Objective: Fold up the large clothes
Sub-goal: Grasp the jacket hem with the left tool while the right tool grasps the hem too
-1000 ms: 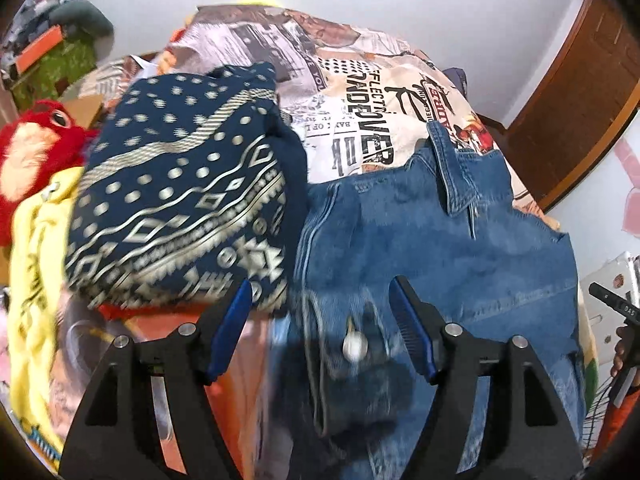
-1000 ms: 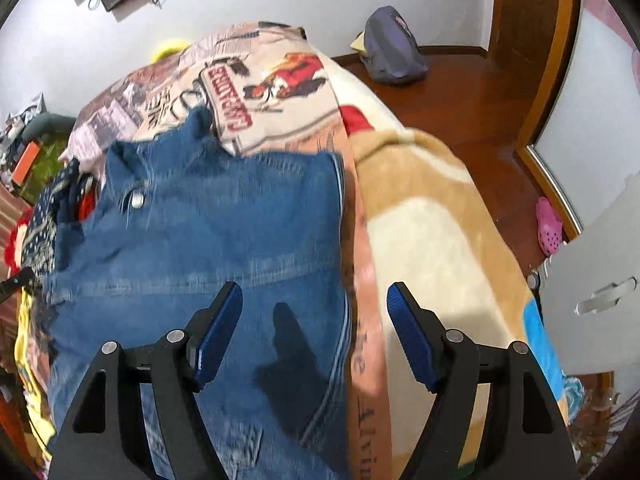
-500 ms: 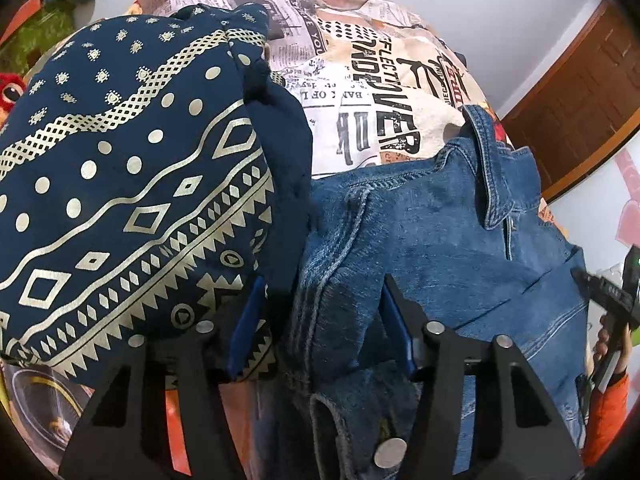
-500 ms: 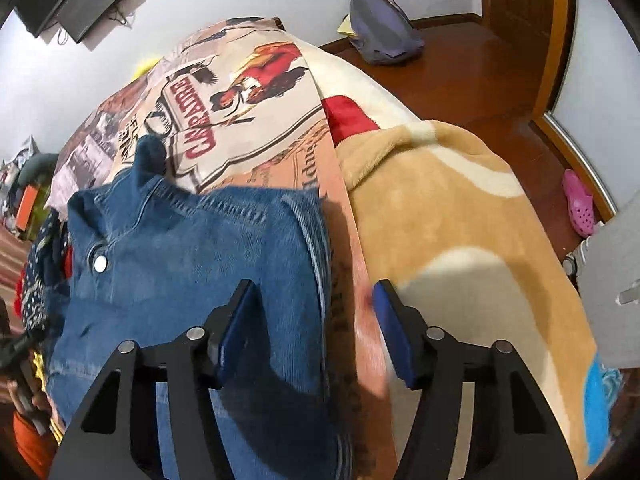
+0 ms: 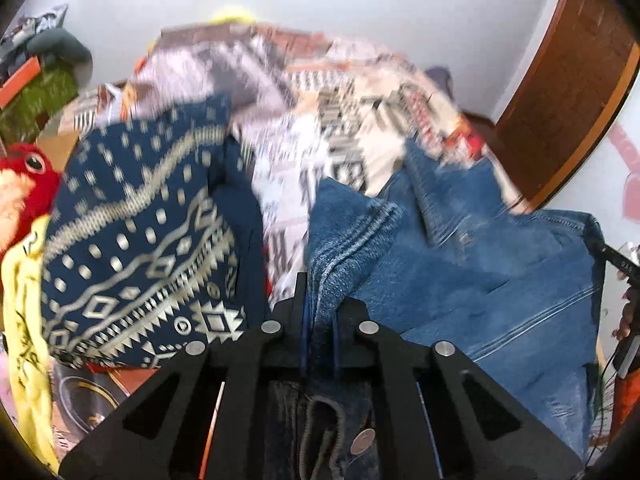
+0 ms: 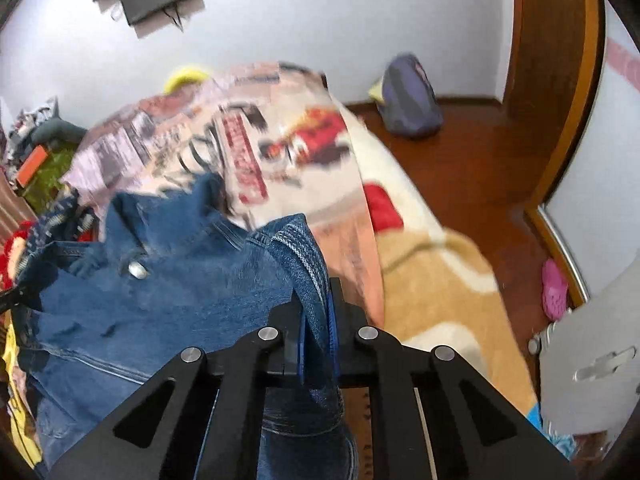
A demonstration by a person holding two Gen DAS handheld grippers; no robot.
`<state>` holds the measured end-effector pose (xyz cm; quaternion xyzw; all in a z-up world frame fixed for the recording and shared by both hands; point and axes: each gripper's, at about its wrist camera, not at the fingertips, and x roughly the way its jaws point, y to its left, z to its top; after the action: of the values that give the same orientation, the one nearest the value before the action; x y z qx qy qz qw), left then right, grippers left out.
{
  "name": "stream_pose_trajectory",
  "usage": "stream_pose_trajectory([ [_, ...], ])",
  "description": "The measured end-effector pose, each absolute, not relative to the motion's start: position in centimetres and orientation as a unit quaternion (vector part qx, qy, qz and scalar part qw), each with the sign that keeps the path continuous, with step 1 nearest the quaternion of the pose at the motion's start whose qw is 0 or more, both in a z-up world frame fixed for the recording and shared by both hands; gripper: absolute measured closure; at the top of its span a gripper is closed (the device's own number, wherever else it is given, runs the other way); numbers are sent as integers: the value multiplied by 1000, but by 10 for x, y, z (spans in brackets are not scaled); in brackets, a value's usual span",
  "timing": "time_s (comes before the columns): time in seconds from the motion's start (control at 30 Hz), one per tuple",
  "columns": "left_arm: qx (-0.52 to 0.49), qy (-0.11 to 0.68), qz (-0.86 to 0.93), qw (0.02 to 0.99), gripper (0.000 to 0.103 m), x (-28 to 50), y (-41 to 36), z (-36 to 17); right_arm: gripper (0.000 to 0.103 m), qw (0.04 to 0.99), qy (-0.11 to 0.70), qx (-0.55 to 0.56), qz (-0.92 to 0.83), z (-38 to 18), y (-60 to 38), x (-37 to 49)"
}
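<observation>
**Denim jacket pinched at both shoulders**

The left gripper (image 5: 320, 320) is seen pressed together on a fold of the denim jacket (image 5: 480, 264), the fabric being pinched between its two blue-padded fingers (image 5: 304, 320). The right gripper (image 6: 316, 328) is likewise clamped on a ridge of the denim jacket (image 6: 180, 292), with a stitched seam bunched up just above its jaws. The jacket is spread across the printed bedspread (image 5: 344, 128), its collar raised toward the far end of the bed and a metal button (image 6: 137, 270) shown near the collar in the right wrist view. A second button (image 5: 362, 442) is visible low in the left wrist view, below the jaws.

Just beside the jacket, on its left, a folded navy patterned garment (image 5: 148, 248) is stacked. A red plush toy (image 5: 28, 172) and a yellow cloth (image 5: 24, 320) are found further left. To the right of the bedspread a tan blanket (image 6: 440, 292) is laid. On the wooden floor (image 6: 472, 168) a grey backpack (image 6: 408, 100) rests against the wall, and a pink slipper (image 6: 554, 290) lies near the door frame. Both views are blurred.
</observation>
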<state>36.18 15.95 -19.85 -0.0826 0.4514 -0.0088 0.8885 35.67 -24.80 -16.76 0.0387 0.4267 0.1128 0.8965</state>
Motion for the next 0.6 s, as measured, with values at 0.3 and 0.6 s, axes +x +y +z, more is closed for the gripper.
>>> stream_pose_trajectory([
  [0.3, -89, 393, 3, 915, 96, 364, 161, -147, 95, 916, 376, 17, 137, -120, -222, 373],
  [0.6, -104, 410, 61, 904, 96, 412, 203, -177, 95, 911, 397, 0, 114, -147, -193, 434],
])
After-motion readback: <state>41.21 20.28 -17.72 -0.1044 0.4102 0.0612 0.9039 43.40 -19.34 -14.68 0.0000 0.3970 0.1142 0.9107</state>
